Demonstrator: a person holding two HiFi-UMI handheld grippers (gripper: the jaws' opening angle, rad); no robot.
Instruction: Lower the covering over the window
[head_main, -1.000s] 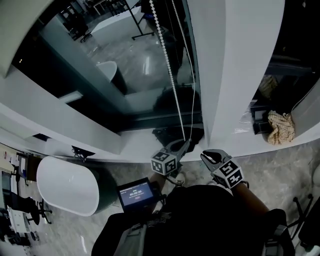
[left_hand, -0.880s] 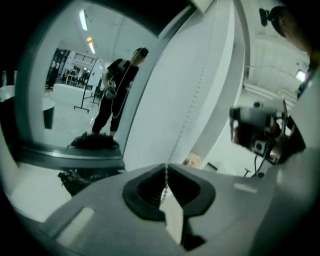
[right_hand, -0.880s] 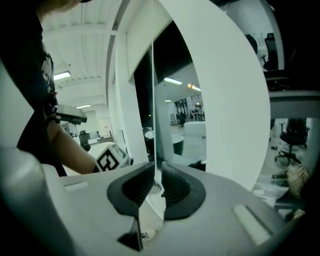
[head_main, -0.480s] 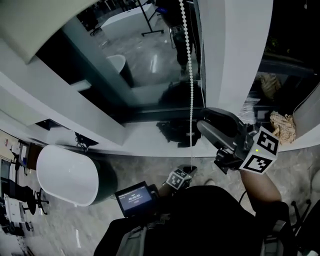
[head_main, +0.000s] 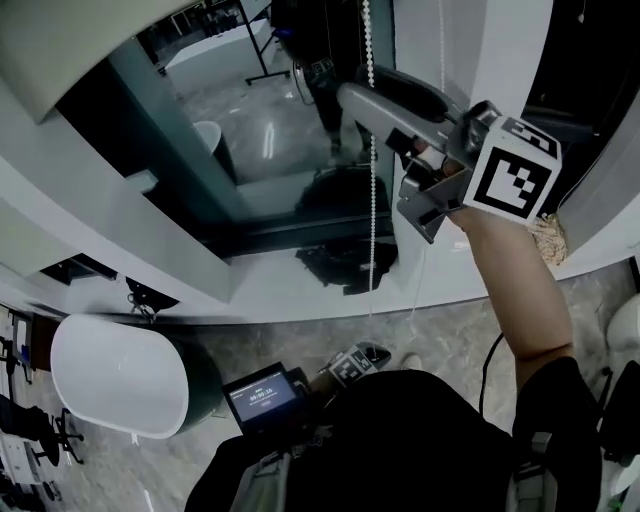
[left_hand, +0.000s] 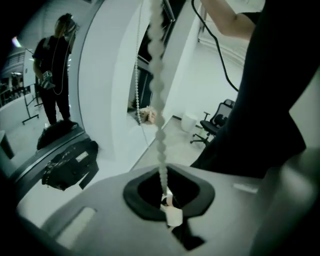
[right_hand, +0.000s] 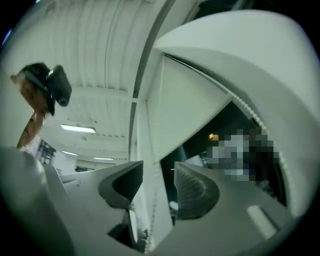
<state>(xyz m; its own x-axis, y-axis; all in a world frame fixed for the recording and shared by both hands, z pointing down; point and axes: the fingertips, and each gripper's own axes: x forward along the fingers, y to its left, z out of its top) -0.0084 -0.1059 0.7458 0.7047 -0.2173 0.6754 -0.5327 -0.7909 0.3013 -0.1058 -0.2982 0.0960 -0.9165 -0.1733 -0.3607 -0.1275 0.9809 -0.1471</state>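
Left hand-held gripper, low by the person's waist: pinched shut on bead chain. Right hand-held gripper held high, jaws just opened wide. The chain runs between them, not clamped, and hangs before window.

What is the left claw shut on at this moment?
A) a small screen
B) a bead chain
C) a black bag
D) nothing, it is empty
B: in the left gripper view, the left claw has its jaws together on the bead chain, which runs straight up from between them.
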